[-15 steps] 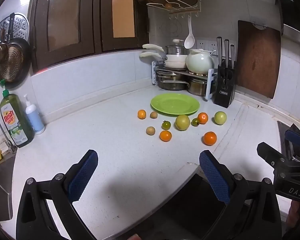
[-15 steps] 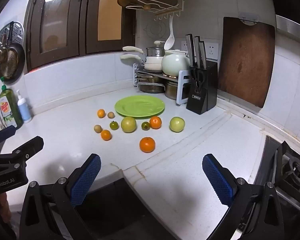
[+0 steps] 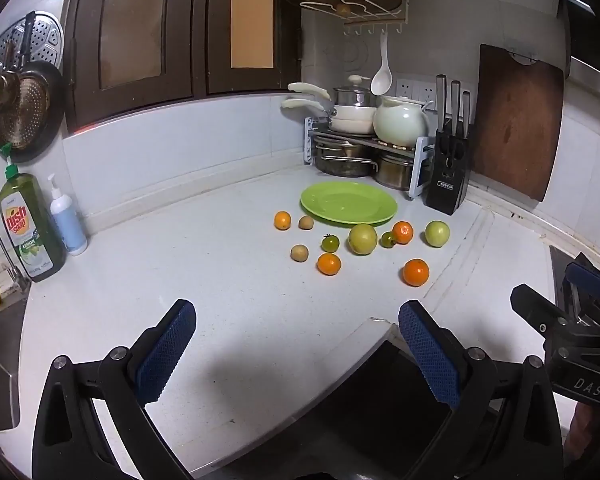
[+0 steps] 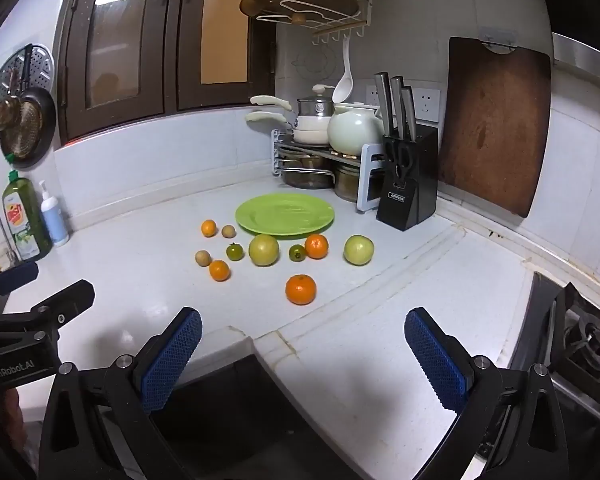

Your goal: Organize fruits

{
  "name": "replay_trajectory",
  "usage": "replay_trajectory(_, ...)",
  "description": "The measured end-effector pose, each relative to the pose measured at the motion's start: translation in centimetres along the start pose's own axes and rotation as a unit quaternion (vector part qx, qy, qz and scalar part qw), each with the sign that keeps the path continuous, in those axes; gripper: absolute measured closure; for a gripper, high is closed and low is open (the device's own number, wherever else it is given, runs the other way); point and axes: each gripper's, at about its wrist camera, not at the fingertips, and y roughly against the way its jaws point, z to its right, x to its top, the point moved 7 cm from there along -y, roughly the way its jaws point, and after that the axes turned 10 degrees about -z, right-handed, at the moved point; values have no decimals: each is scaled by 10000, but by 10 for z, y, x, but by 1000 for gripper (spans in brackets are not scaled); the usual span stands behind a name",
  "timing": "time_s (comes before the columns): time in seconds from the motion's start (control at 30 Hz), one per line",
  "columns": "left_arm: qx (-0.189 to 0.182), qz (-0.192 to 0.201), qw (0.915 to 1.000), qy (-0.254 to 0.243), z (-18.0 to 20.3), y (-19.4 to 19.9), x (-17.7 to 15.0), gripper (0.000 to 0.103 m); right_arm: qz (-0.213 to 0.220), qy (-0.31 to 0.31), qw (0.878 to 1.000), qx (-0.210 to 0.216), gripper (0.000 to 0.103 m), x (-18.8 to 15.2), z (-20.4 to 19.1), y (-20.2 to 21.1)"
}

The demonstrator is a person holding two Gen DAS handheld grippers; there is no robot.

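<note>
A green plate (image 3: 348, 203) (image 4: 285, 215) lies empty on the white counter near the back corner. Several fruits lie loose in front of it: oranges, the nearest one (image 3: 416, 272) (image 4: 300, 289), two yellow-green apples (image 3: 363, 239) (image 4: 358, 249), small green tomatoes (image 3: 330, 243) and small brown kiwis (image 3: 299, 253). My left gripper (image 3: 296, 356) is open and empty, low over the counter's front edge, well short of the fruits. My right gripper (image 4: 302, 360) is open and empty, also near the front edge. Each gripper shows at the side of the other's view.
A pot rack (image 3: 360, 148) with pans and a white pot, a knife block (image 4: 408, 184) and a wooden cutting board (image 4: 496, 124) stand at the back. Dish soap (image 3: 30, 228) and a pump bottle (image 3: 66, 220) stand left by the sink. A stove (image 4: 580, 340) is at right.
Both grippers have crept slightly forward toward the fruits. Nothing on the counter has moved, and both jaws stay open.
</note>
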Motion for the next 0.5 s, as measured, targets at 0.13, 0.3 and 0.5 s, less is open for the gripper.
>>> replay_trajectory(0.13,9,51,10000,-20,-1,5,0,0,1,4,10000,28,1,2,-2,-4)
replay_trajectory(0.3,5,54,10000,-22,-1,7,0,0,-13,16,10000,50,1,1,-3,-4)
replay_trajectory(0.5,-8,44,10000,-42,0,7,0,0,-9,2,10000,39,1,1,-3,-4)
